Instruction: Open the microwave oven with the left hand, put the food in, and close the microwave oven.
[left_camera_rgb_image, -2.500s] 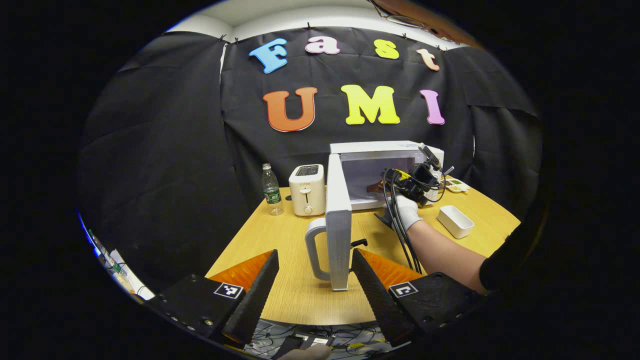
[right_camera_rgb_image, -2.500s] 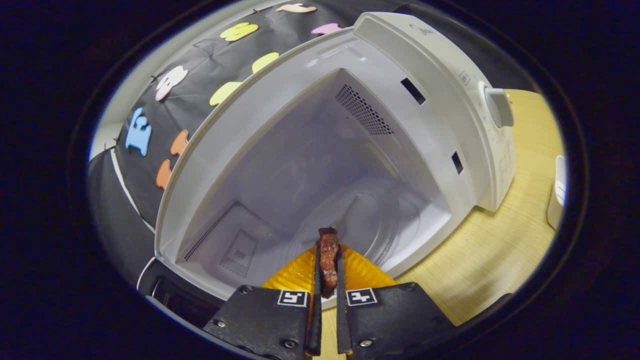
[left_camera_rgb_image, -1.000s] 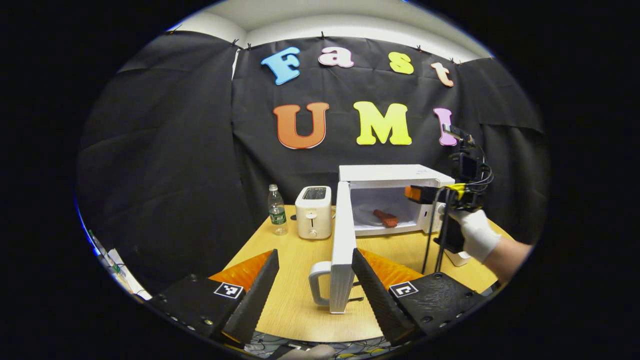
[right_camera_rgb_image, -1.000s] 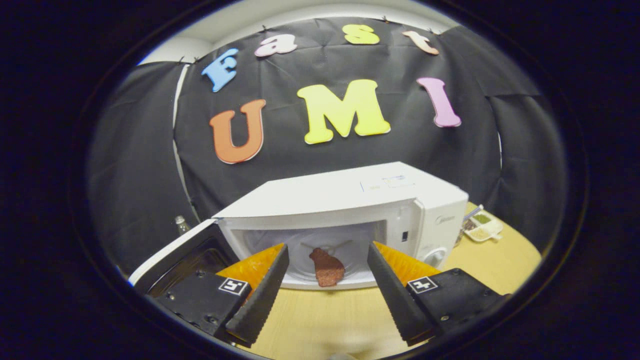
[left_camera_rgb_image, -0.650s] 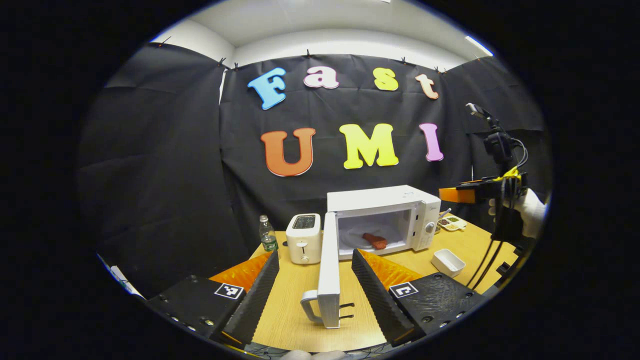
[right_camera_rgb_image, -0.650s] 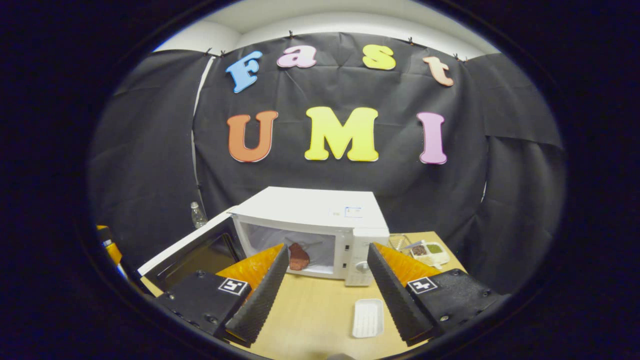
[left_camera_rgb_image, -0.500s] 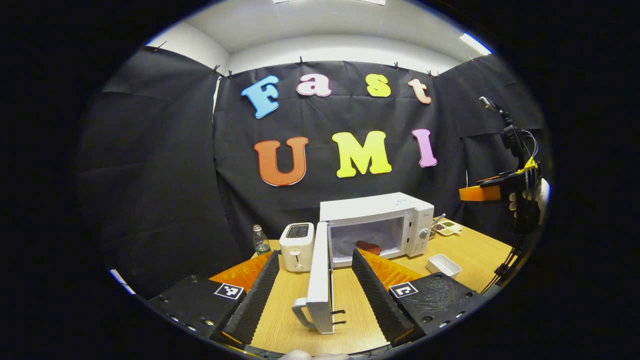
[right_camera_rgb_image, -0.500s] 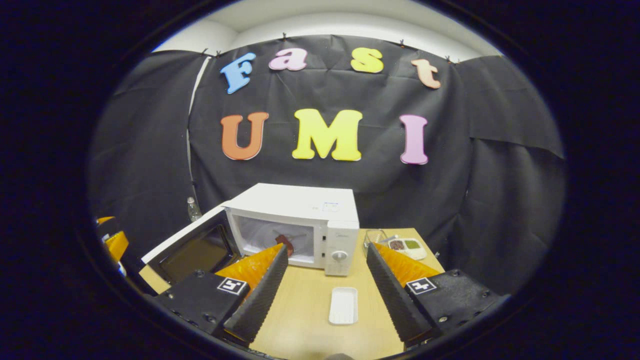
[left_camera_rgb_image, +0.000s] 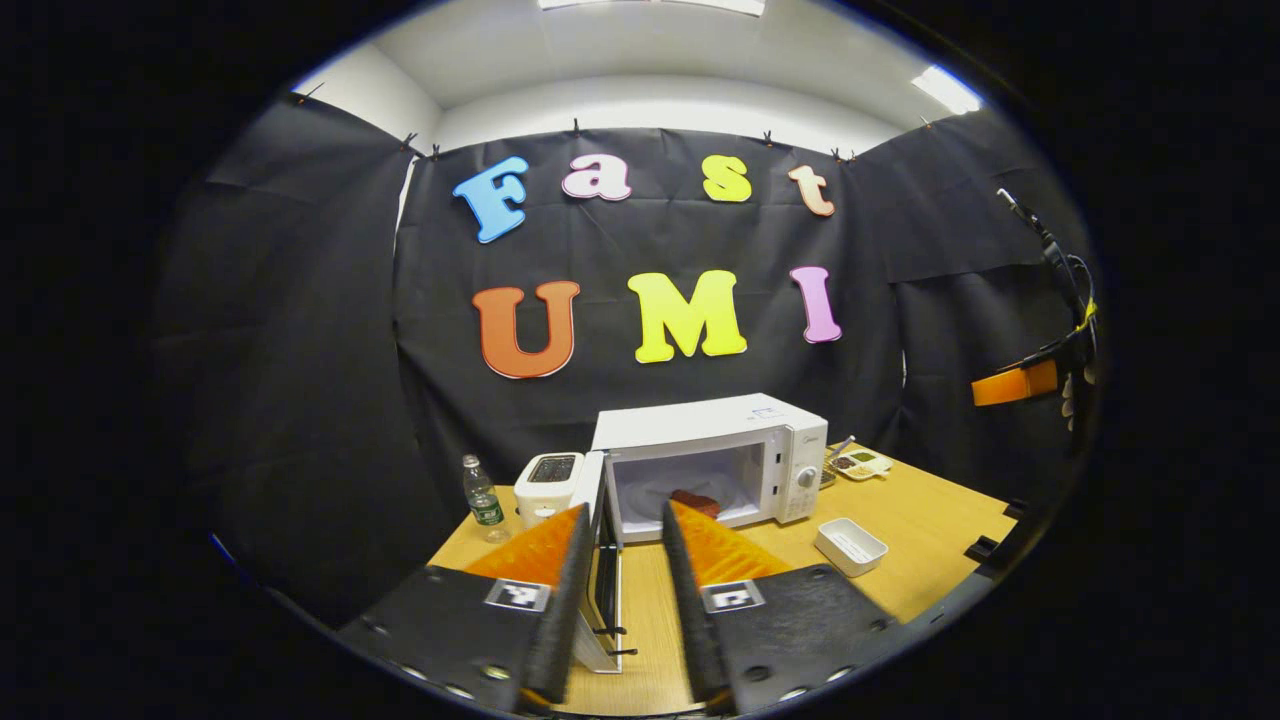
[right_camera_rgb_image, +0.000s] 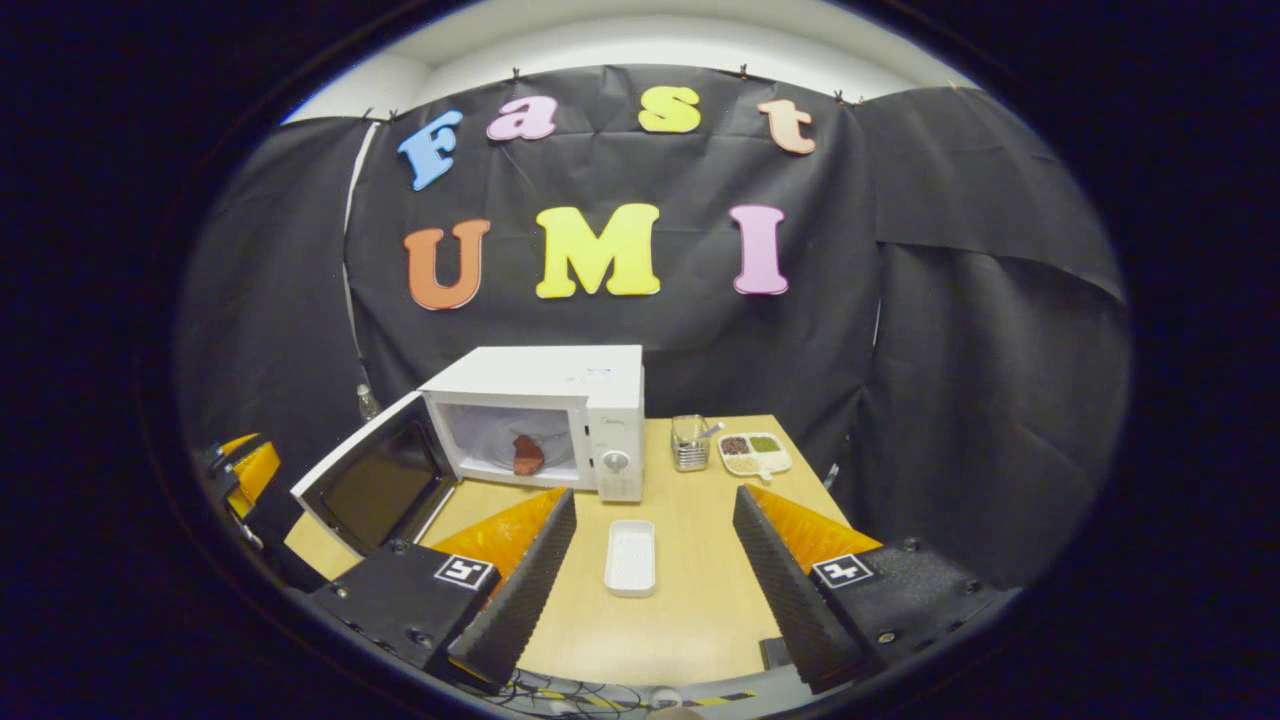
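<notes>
The white microwave (left_camera_rgb_image: 715, 425) stands at the back of the wooden table with its door (left_camera_rgb_image: 603, 590) swung wide open. A reddish piece of food (left_camera_rgb_image: 692, 500) lies inside the cavity. My left gripper (left_camera_rgb_image: 623, 508) is open with a narrow gap, and the door's free edge stands between its fingers; the right finger is clear of it. In the right gripper view the microwave (right_camera_rgb_image: 560, 385), its door (right_camera_rgb_image: 375, 485) and the food (right_camera_rgb_image: 527, 453) lie ahead. My right gripper (right_camera_rgb_image: 653, 495) hangs open and empty, back from the table.
A toaster (left_camera_rgb_image: 545, 480) and a water bottle (left_camera_rgb_image: 483, 500) stand left of the microwave. A small white tray (right_camera_rgb_image: 630, 557) lies in front of it. A metal cup (right_camera_rgb_image: 690, 442) and a divided dish (right_camera_rgb_image: 755, 452) sit at the right rear. The right gripper (left_camera_rgb_image: 1020, 383) is raised far right.
The right gripper let the food go inside the microwave, opened and drew back. The left gripper also pulled back and shifted left, and its fingers have come closer together around the door's edge.
</notes>
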